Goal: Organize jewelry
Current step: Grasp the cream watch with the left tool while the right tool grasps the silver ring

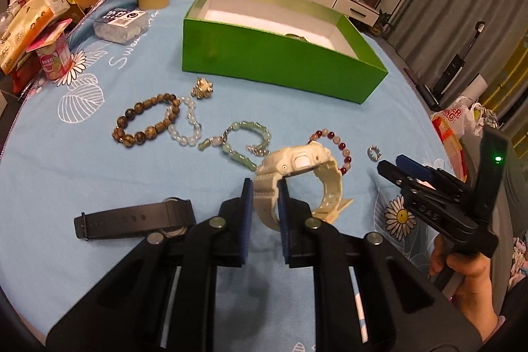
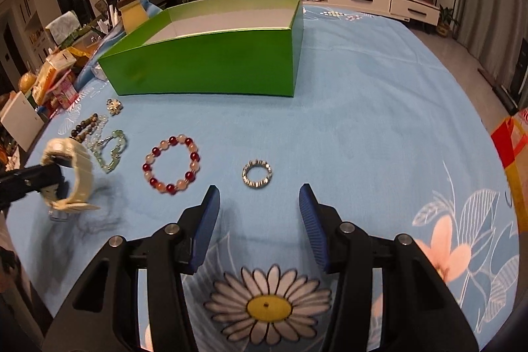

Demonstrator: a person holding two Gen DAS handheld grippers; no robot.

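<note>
- One blue floral cloth (image 2: 363, 108) covers the worktop; everything sits on it.
- Green box (image 1: 280, 61), lid off, white inside, stands at the far side w/ a small item barely visible inside, can't tell what.
- Left tongs (image 1: 265, 187) clenched on the strap of a white watch (image 1: 297, 164); in the right wrist view the watch looks lifted clear of the cloth, shadow beneath.
- Right tongs (image 2: 259, 203) released, nothing between the pads, hovering just short of a silver ring (image 2: 257, 174).
- Black watch (image 1: 138, 216) lies flat, left of the left tongs.
- Brown bead bracelet (image 1: 145, 121) lies at the left end of the row, touching a clear bead bracelet (image 1: 186, 124).
- Jade-green bracelet (image 1: 244, 141) next along, mid-row.
- Red & pink bead bracelet (image 2: 171, 164) lies btw. the white watch and the ring, apart from both.
- Gold brooch (image 1: 202, 88) sits near the box's front wall, behind the brown beads.
</note>
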